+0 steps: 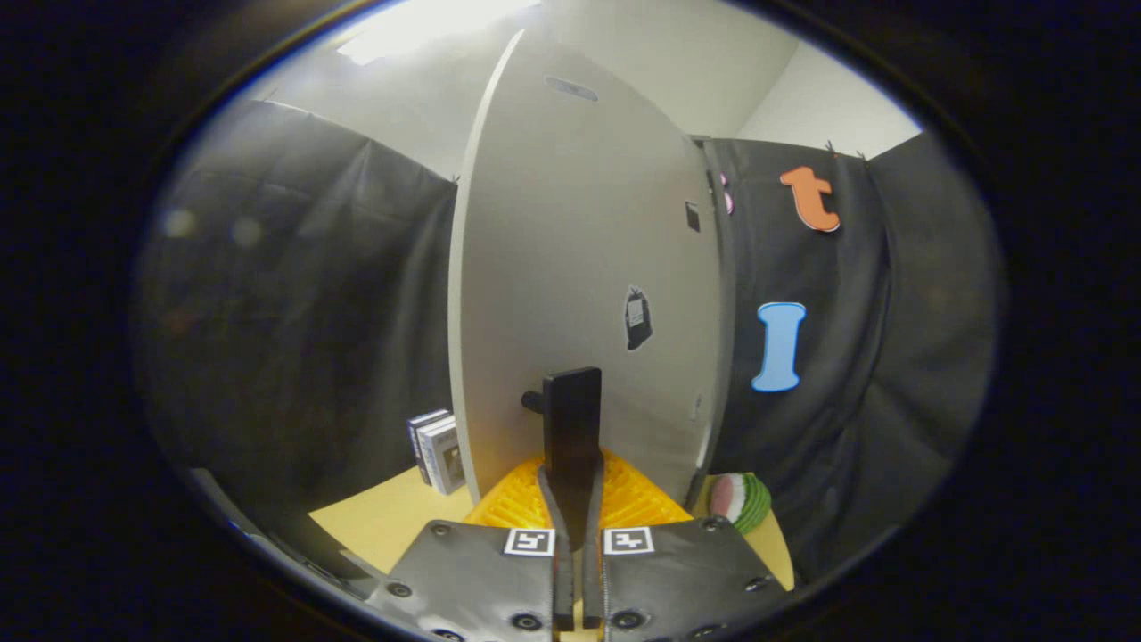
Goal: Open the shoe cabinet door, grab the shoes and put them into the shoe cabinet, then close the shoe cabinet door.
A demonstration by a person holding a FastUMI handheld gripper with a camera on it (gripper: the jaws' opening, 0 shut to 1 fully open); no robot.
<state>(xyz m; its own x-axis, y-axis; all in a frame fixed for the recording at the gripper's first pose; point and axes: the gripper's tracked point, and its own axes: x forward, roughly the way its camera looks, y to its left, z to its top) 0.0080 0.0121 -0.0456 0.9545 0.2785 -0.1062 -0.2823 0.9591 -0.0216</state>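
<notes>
The tongs [572,419] are pressed together right at the cabinet door [570,267] knob [532,400]; push the door gently, straight.

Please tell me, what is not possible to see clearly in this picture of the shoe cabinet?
- Cabinet inside, gripper view: the door stands edge-on close ahead and covers it.
- Shoes: no pair can be made out; the round green and pink object is half hidden by the door's lower corner.
- Small tag on the door: too small to read.
- Gripper: fingers close together on the black handle; real pressing cannot be confirmed.
</notes>
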